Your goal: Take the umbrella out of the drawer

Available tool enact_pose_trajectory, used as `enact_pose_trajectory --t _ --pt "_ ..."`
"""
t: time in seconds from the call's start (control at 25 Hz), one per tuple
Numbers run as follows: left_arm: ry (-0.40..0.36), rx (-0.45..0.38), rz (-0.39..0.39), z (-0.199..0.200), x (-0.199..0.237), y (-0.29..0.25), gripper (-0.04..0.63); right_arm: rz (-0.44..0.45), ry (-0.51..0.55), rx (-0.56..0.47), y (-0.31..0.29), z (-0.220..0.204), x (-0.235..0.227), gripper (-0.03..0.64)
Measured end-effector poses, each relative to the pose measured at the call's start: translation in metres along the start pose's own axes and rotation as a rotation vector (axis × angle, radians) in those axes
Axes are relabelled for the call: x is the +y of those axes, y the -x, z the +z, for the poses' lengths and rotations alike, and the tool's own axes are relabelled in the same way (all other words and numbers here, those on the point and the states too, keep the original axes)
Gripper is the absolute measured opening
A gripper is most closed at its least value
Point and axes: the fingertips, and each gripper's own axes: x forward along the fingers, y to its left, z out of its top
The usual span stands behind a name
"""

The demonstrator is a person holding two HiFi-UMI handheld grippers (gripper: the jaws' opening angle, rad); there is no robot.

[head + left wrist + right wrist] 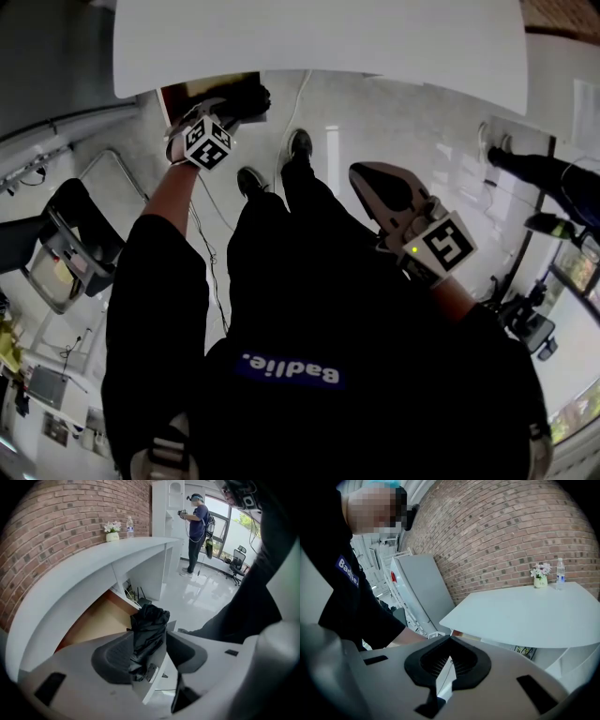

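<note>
- The umbrella is black and folded. It stands between the two jaws of the left claw, at the open drawer with the wood-coloured inside, under the white tabletop.
- The jaws of the left claw are wide apart. The umbrella lies close against the left pad, and a gap shows before the right pad, so the pads do not press on it.
- In the head view the left claw points down at the drawer, just below the edge of the tabletop.
- The right claw has its jaws together at the tips, with only a thin slit and nothing between them. It hangs apart from the drawer, above the floor.
- A small flower pot and a water bottle stand on the tabletop beside the brick wall.
</note>
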Motion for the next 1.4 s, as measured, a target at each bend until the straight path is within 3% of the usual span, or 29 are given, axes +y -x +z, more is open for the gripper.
enact_pose_trajectory --t 0.24,0.52,0.8,0.96,1.2,1.4 --pt "-0.082 0.122 -0.016 -0.022 0.005 -0.035 0.276 -0.024 -0.037 0.028 0.004 -0.018 -0.011 0.026" --pt "-0.144 0.232 -0.027 -0.051 0.014 -0.067 0.285 -0.068 -0.072 0.047 0.008 -0.032 -0.027 0.026" --pt "-0.331 0.322 -0.056 -0.057 0.023 -0.088 0.288 -0.095 -0.094 0.058 0.01 -0.042 -0.036 0.026" --pt "-0.412 0.359 -0.084 -0.058 0.024 -0.098 0.299 -0.103 -0.099 0.06 0.01 -0.046 -0.037 0.026" --pt "-0.453 0.422 -0.106 -0.058 0.025 -0.113 0.295 -0.115 -0.101 0.073 0.009 -0.052 -0.037 0.026" --pt "-0.487 0.37 -0.091 -0.057 0.019 -0.109 0.253 -0.138 -0.088 0.067 0.013 -0.049 -0.035 0.026"
